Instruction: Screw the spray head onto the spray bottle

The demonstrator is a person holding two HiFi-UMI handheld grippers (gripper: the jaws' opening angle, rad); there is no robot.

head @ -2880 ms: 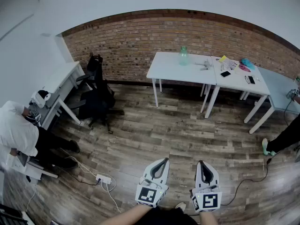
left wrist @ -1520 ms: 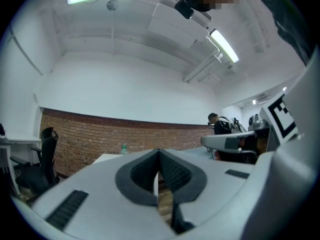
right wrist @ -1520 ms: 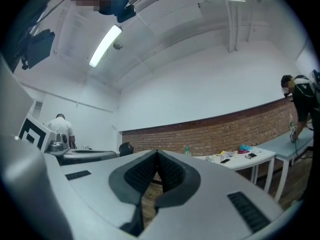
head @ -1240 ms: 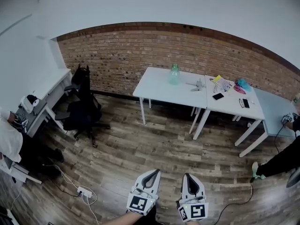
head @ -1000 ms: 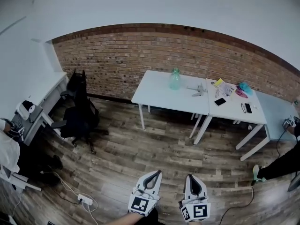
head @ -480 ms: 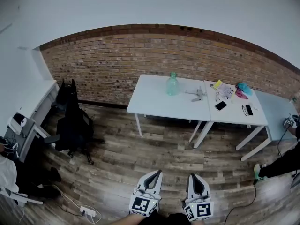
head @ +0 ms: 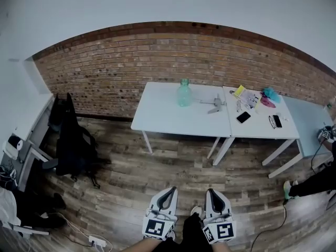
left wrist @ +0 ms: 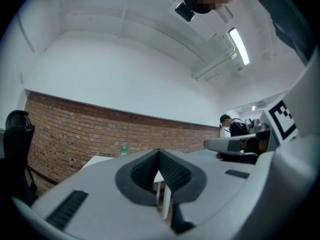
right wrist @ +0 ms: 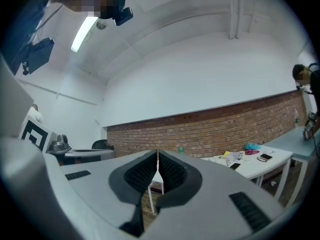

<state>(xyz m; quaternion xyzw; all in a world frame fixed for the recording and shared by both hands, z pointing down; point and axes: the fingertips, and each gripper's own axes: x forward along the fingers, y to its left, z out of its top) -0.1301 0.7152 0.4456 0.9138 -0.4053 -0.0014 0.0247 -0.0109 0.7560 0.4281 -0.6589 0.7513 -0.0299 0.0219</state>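
A pale green spray bottle (head: pixel 184 92) stands upright near the far edge of a white table (head: pixel 157 117) across the room. A grey spray head (head: pixel 215 105) lies on the same table, to the bottle's right and apart from it. My left gripper (head: pixel 170 190) and right gripper (head: pixel 212 191) are side by side at the bottom of the head view, far short of the table, over the wood floor. Both are shut with nothing between the jaws. The left gripper view shows the bottle (left wrist: pixel 124 150) small above its closed fingertips; the right gripper view shows the bottle (right wrist: pixel 181 149) too.
A second white table (head: pixel 262 130) adjoins on the right, with phones, papers and a teal and pink bundle (head: pixel 269 95). A black office chair (head: pixel 71 140) stands at the left by a desk. A power strip (head: pixel 97 240) lies on the floor. A person's leg (head: pixel 310 181) shows at the right.
The whole view has moved forward across the floor; the tables, bottle and spray head now sit closer and more central. Both grippers stay shut and low in the picture.
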